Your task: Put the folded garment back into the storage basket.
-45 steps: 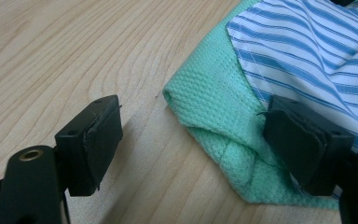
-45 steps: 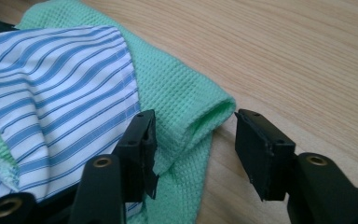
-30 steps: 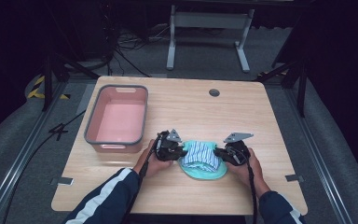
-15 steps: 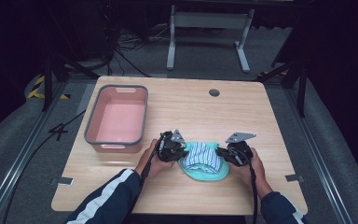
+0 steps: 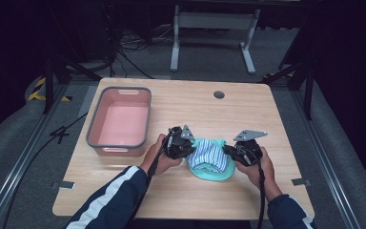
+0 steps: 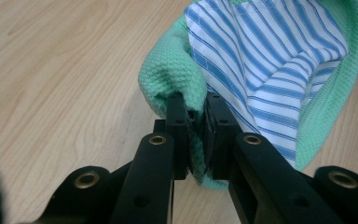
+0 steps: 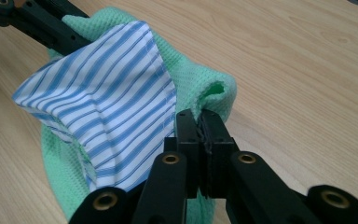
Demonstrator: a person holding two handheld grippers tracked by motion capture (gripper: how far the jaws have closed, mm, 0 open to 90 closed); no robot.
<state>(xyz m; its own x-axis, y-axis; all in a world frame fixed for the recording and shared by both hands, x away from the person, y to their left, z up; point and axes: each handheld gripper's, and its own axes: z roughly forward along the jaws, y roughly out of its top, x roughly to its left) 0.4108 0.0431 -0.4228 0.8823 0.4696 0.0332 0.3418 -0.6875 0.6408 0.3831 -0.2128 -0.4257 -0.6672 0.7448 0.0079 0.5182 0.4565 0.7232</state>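
The table (image 5: 276, 114) carries a pink bin (image 5: 120, 121) on its left half, well apart from the work, which sits near the person's edge at centre.

The green cloth (image 5: 209, 169), with a blue-striped cloth (image 5: 210, 156) lying inside its fold, hangs between the two grippers. Its long axis runs left to right across the table, one end at each hand, so neither hand is nearer: each holds its own end. The bin lies to the left and away from the person, on the left hand's side.

The left gripper (image 6: 195, 135) is closed on the green cloth's edge, the knit pinched flat between its pads; the striped cloth touches the jaw's right side. The right gripper (image 7: 200, 140) is likewise clamped on a rolled edge of the green cloth, with the striped cloth just beside it.

In the high view the bundle's underside appears to sag onto the table, though contact cannot be confirmed from that angle.

Judgement: any carry to the bin must travel leftward, left hand leading.
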